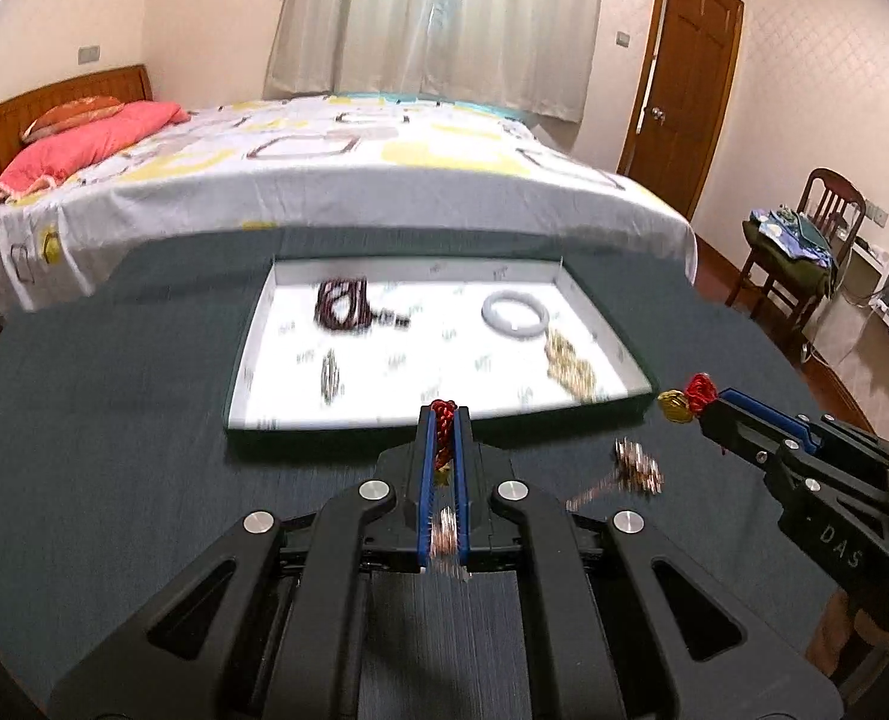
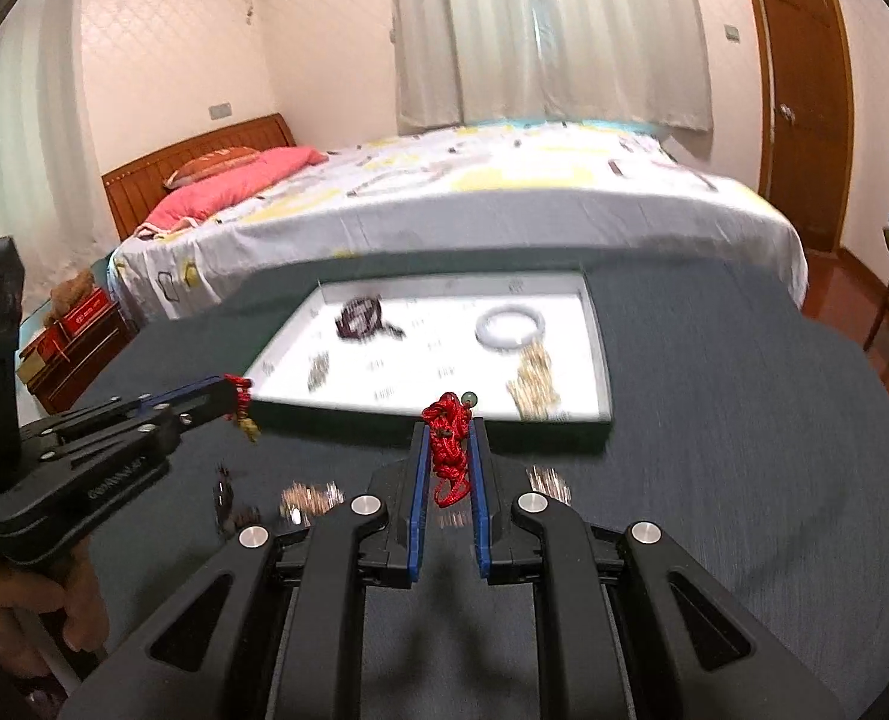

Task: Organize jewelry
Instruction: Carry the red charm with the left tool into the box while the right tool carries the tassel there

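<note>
Red cord (image 2: 447, 450) in right gripper (image 2: 449, 420) jaws; left gripper (image 1: 443, 420) clamps red braid (image 1: 443, 429) (green bead (image 2: 470, 399) right view only).

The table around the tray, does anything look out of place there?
Yes. Several loose pieces lie on the dark table, in front of the tray, not inside it with the bangle.

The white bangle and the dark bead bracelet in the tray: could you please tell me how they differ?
The white bangle is one pale, smooth ring lying open; the dark bead bracelet is maroon-black and bunched in several loops. The bangle sits in the right half of the tray, just behind a gold chain; the bracelet is far left. Both lie flat inside the tray, ungripped.
</note>
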Tool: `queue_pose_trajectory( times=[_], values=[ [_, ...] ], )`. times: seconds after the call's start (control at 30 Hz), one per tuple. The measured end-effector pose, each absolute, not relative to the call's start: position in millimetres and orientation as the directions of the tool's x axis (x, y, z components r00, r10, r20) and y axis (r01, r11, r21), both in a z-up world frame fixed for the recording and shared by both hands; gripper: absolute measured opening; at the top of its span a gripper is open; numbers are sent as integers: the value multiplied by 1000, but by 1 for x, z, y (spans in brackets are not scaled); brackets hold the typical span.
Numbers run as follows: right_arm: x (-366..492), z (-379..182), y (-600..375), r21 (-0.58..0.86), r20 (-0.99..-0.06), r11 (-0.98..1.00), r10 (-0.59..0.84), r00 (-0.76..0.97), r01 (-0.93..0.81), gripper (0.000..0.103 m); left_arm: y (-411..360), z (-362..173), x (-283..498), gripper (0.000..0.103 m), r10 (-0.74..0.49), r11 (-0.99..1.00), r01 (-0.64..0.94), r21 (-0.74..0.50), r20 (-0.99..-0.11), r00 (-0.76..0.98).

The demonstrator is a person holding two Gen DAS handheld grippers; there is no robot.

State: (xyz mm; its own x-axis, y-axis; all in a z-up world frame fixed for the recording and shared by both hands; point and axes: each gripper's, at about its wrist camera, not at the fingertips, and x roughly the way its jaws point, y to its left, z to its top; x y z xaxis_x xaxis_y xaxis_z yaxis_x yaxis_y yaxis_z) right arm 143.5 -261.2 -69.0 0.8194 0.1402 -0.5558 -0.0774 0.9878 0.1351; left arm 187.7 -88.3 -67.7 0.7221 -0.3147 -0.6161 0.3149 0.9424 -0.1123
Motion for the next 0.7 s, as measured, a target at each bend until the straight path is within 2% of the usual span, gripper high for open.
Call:
queue_pose_trajectory(
  times=[0.37, 0.7],
  values=[
    [220, -62, -254, 117, -535, 989, 139, 833, -90, 13, -105, -67, 268, 6, -303, 947, 300, -115, -628, 717],
    [283, -116, -252, 120, -643, 990, 137, 754, -78, 13, -119, -125, 322, 6, -257, 957, 273, -99, -728, 636]
  ],
)
